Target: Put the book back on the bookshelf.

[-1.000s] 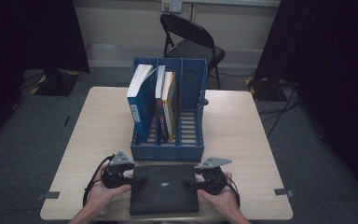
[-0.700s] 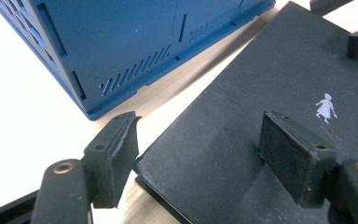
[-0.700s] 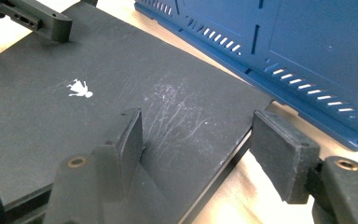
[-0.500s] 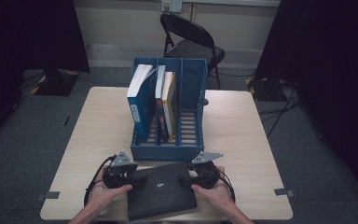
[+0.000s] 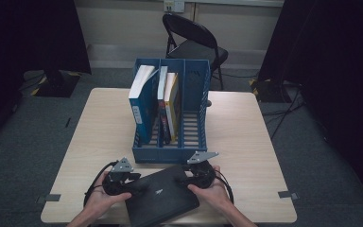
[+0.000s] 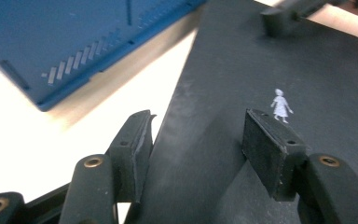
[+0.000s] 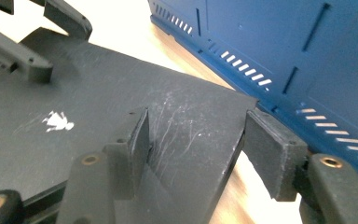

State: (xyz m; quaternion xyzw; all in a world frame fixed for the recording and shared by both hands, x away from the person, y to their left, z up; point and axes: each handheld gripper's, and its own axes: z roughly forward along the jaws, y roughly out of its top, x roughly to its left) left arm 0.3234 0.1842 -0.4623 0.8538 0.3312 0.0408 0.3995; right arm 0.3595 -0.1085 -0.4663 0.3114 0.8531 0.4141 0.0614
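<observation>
A black book (image 5: 160, 196) with a small white figure on its cover sits at the table's front edge, turned askew and raised on its far side. My left gripper (image 5: 139, 187) holds its left edge and my right gripper (image 5: 182, 179) its far right corner. In the left gripper view the gripper (image 6: 198, 140) has one pad on the cover and the other at the book's (image 6: 261, 60) edge. In the right gripper view the gripper (image 7: 196, 140) straddles the book's (image 7: 98, 84) corner the same way. Both pairs of jaws have just been closing with the book between them.
A blue file rack (image 5: 170, 155) stands just behind the book, with a tall blue book (image 5: 142, 101) and thinner ones (image 5: 168, 101) upright in its left slots. A folding chair (image 5: 194, 42) stands beyond the table (image 5: 246, 137). Bare wood lies on both sides of the rack.
The black book lay square and flat between the grippers; now it is turned askew and raised. Both grippers have moved inward onto it, the right one further.
</observation>
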